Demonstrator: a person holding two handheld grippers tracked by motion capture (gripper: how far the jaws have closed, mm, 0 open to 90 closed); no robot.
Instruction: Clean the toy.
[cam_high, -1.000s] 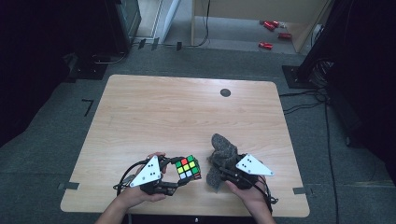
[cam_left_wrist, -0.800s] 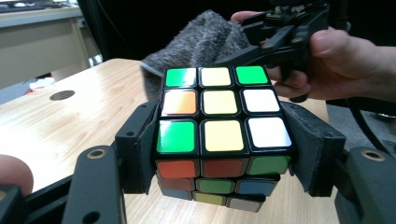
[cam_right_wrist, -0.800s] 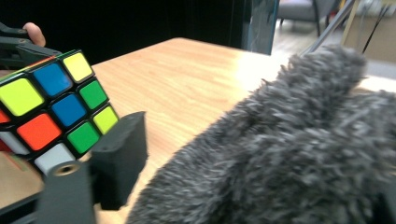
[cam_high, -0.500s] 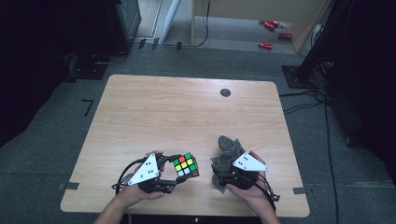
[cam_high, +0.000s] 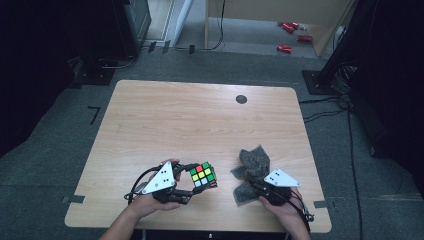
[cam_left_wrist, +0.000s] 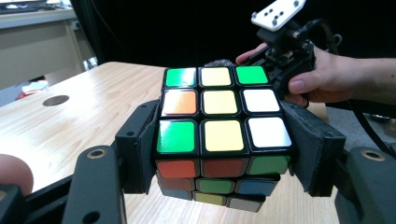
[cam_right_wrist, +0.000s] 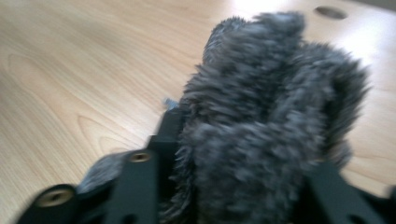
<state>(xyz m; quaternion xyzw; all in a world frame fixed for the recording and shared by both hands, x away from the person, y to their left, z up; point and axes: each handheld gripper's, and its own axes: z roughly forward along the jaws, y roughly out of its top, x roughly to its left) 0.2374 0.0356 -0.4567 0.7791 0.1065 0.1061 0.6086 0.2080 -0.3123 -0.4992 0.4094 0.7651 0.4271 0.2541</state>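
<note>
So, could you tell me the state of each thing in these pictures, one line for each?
Puzzle cube: scrambled, clamped between the left gripper's pads, above the table.
Left gripper: shut on the cube.
Grey fluffy cloth: crumpled, bunched between the right gripper's jaws.
Right gripper: jaws have just been closing, now gripping the cloth.
Table: bare wood, one dark round hole.

One scrambled puzzle cube (cam_high: 202, 175) and one grey fuzzy cloth (cam_high: 251, 171) sit on one wooden counter (cam_high: 200, 120), which bears one dark round hole (cam_high: 241, 99). Two handheld grippers, left (cam_high: 187, 184) and right (cam_high: 255, 186), are present. Three red objects (cam_high: 292, 35) lie on the floor beyond.
</note>
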